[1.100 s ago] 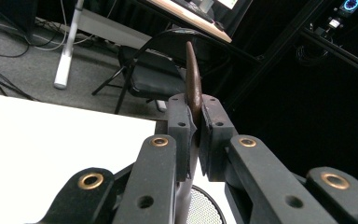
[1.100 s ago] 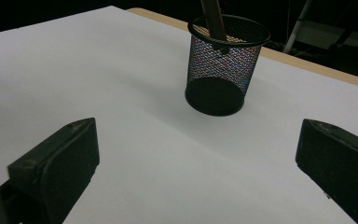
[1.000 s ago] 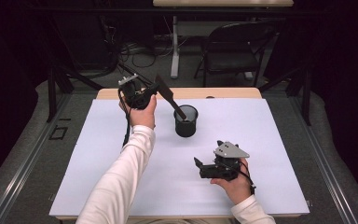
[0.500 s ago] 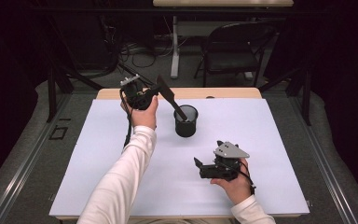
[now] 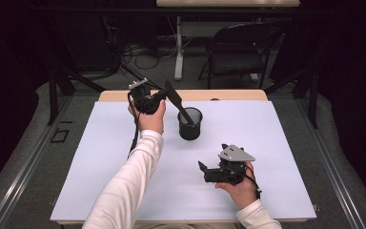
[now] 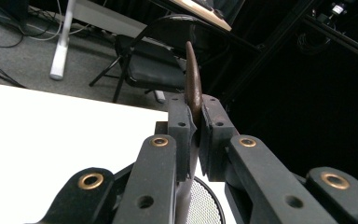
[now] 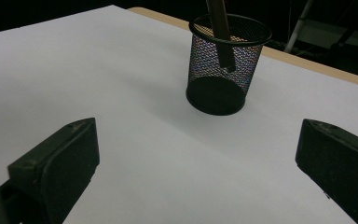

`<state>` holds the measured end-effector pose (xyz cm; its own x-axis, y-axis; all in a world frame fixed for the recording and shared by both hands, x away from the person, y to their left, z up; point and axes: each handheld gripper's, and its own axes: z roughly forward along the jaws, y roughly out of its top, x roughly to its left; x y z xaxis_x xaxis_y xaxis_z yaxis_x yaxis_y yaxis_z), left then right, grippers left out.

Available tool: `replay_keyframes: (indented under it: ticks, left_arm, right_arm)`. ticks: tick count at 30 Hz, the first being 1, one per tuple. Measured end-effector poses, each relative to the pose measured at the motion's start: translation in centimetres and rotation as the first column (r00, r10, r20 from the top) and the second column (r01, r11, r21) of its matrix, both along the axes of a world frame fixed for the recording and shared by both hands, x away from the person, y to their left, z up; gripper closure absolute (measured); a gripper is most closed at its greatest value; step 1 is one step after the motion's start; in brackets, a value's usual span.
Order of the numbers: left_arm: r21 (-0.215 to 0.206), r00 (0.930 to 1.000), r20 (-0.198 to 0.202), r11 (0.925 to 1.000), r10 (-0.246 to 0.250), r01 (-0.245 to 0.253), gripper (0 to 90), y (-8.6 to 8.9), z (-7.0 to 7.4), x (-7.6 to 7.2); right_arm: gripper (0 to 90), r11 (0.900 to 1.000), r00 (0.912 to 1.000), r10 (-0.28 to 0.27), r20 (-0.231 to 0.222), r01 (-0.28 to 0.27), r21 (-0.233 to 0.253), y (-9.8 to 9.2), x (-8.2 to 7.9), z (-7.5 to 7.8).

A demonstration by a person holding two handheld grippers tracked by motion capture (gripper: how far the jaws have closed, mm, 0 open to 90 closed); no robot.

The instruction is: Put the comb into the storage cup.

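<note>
Dark curtains and a folding chair (image 5: 240,52) stand behind the white-covered worktop (image 5: 100,157), which carries a black mesh cup (image 5: 190,123) toward its far middle. Left of the cup, the left hand-held gripper (image 5: 164,97) is raised above the far edge with its jaws closed tight on the flat upper end of a dark brown utensil (image 5: 178,106); the left gripper view shows that end pinched between the two pads, its rounded tip standing up past them. From there the utensil slants down to the right, and its lower end sits inside the cup, leaning against the rim, as the right gripper view shows through the mesh. Holding it high by the top and at a slant lets the lower end clear the rim while the cup stays put. It looks like the utensil is being stood in the cup, though a lift out would look the same.

The right hand-held gripper (image 5: 203,171) rests low on the near right of the worktop, jaws spread wide and empty, pointing toward the cup but well apart from it, probably parked out of the way or ready to steady the cup if it tips.
</note>
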<state>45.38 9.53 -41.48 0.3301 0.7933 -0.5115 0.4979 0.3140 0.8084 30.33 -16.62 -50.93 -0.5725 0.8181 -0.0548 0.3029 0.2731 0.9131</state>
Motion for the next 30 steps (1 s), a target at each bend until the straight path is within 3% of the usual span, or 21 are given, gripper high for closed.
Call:
replay_keyframes:
  ticks: [30]
  left_arm:
    - [0.012,0.9989,-0.041,0.9997,-0.022,0.022,84.5,-1.3,-2.2,0.2]
  right_arm:
    - [0.0,1.0,1.0,0.004,0.001,-0.004,-0.002,0.0,0.0,0.0]
